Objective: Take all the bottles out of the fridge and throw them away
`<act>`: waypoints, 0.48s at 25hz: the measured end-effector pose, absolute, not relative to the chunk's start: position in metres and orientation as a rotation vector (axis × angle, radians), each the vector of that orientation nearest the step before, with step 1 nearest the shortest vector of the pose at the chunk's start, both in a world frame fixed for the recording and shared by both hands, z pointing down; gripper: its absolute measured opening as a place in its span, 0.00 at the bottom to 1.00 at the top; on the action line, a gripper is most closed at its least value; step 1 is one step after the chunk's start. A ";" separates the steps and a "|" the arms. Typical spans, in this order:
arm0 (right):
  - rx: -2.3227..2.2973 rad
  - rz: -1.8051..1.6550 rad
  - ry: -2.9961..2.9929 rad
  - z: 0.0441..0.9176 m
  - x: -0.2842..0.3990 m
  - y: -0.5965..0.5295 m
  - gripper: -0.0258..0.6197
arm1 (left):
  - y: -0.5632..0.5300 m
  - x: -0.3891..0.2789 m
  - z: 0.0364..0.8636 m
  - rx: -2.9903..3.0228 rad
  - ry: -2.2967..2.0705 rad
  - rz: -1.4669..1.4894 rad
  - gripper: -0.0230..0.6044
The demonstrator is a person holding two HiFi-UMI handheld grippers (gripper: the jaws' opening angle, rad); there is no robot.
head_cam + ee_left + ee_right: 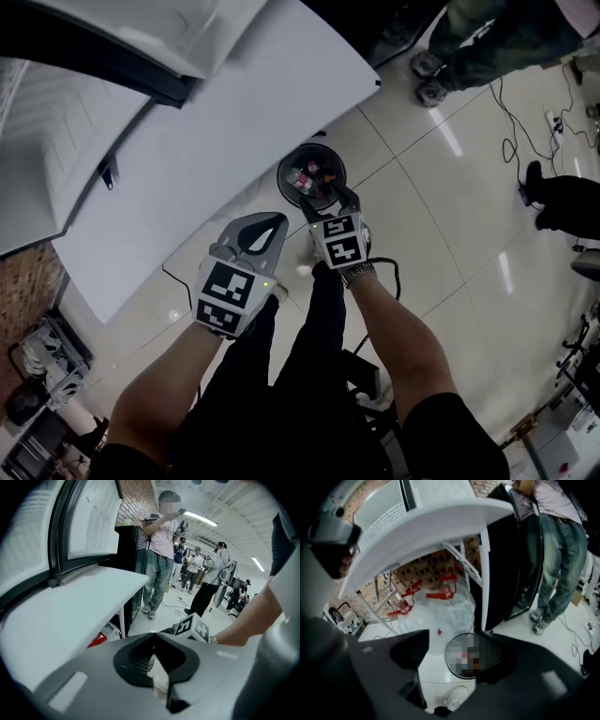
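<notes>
Right gripper: your right gripper (330, 199) has its jaws spread wide with nothing between them. It points steeply down, and its own view looks between the jaws into the bin's mouth.
Left gripper: your left gripper (279, 220) has its tips drawn together and carries nothing. It hangs beside the right one, further from the bin and on the tabletop side.
Waste bin: the round waste bin (283, 164) stands on the tiled floor (450, 244), just off the corner of the white tabletop (216, 141). It lies directly ahead of and below the right gripper.
Bottles: the only ones you can see lie jumbled in the bin (302, 176), too small to count. Neither gripper holds one.
Fridge: the white door with a dark seal (89, 522), which I take for the fridge door, stands open above the tabletop, up and to the left of both grippers. No view looks inside, so I cannot tell whether any bottles remain or which way they stand.
Relation that matters: the bin is beneath you and the fridge is up to your left, so your left hand is the nearer one for reaching back.
Next move, as I judge it: turn towards the door and check the shelves before picking a hand.
</notes>
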State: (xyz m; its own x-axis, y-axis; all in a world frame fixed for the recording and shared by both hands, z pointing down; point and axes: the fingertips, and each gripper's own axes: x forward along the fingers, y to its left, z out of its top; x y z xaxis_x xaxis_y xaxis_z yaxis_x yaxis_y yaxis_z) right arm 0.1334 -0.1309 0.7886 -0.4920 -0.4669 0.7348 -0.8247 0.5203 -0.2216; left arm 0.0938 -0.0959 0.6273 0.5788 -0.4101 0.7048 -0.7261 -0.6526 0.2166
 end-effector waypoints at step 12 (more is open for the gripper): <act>0.974 0.444 -2.427 0.520 0.097 -0.115 0.48 | -0.078 0.055 0.493 2.407 -1.131 0.648 0.04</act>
